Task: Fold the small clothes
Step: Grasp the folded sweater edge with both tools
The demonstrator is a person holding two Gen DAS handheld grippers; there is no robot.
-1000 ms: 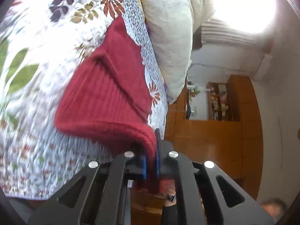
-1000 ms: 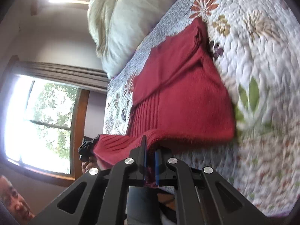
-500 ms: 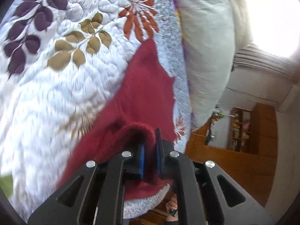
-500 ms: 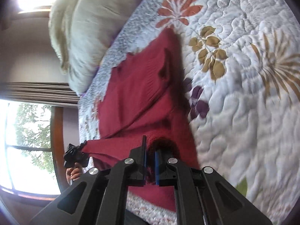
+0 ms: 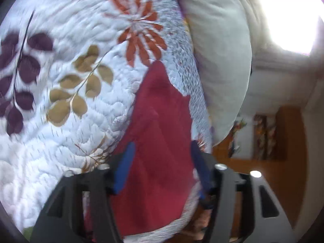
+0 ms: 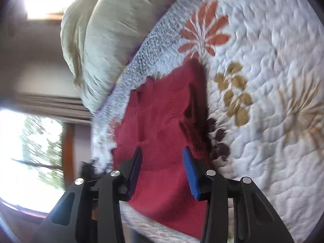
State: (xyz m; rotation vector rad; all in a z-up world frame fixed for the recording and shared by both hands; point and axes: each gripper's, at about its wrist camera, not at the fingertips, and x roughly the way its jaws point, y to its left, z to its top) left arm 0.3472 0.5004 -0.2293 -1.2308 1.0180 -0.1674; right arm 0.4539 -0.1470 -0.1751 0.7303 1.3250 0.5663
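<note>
Both tongs have let go: left tongs (image 5: pixel 161 162) and right tongs (image 6: pixel 161 169) now gape over the folded sweater (image 6: pixel 162 121) on the quilt (image 6: pixel 263 81).

Soft cloth nearly everywhere, hard black plastic at the tools.

The red garment (image 6: pixel 162 121) is a fuzzy, matt knit with faint ribbing, lying on a quilt (image 6: pixel 263 121) of stitched, puckered cotton-like cloth printed with leaves and flowers, its border strip rough and crackled-looking. The pillow (image 6: pixel 105 40) beside it is smooth, pale cloth with a slight sheen (creased in soft folds). The right gripper (image 6: pixel 161 166) and left gripper (image 5: pixel 161 162) are matt black plastic with small shiny metal screw heads, and their blue pads (image 6: pixel 191 174) look rubbery and dull. Behind, the cabinet (image 5: pixel 287 162) is warm wood, smooth and a little glossy.
</note>
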